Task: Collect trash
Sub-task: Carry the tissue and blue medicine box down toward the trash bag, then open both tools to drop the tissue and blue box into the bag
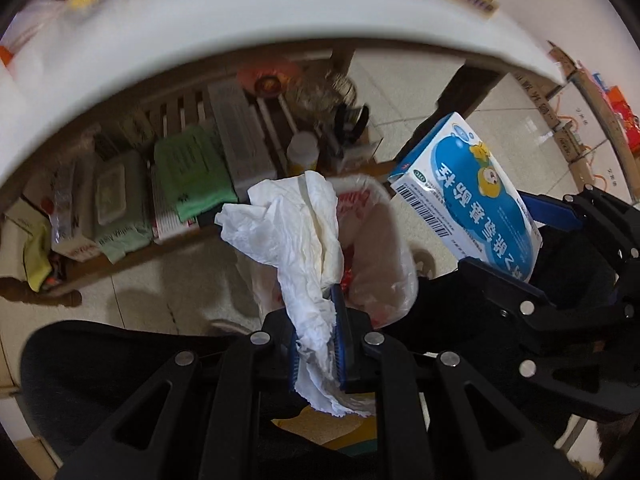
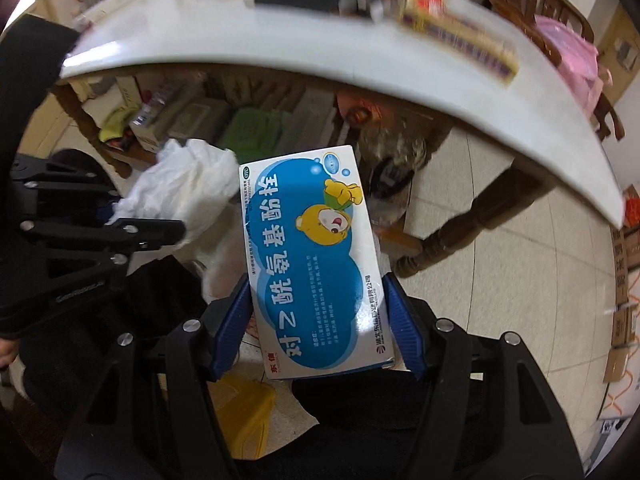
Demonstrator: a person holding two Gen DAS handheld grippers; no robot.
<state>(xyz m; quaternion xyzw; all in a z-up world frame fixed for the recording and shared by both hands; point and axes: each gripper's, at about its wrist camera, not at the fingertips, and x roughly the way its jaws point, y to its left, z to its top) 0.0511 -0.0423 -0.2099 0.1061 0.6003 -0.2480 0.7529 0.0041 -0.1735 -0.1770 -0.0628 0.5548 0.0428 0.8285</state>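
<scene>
The left gripper (image 1: 320, 344) is pinched tight on a crumpled white tissue (image 1: 296, 236), which billows up out of its blue pads above the mouth of a plastic-lined bin (image 1: 384, 248) on the floor. The right gripper (image 2: 318, 328) is clamped on a blue-and-white medicine box (image 2: 308, 264) (cartoon bear on the front), its pads pressing on the two long edges. Only the left wrist view shows the bin; there the box (image 1: 476, 196) hangs just to the right of its rim, higher up. The right wrist view shows the tissue (image 2: 188, 192) off to the left beside the box, and a yellow container (image 2: 240, 420) low between the arms. Both views catch the white table edge (image 1: 280, 12) overhead and a cluttered wooden shelf (image 1: 160, 184) under it, with a carved table leg (image 2: 452, 232) clear only from the right.
</scene>
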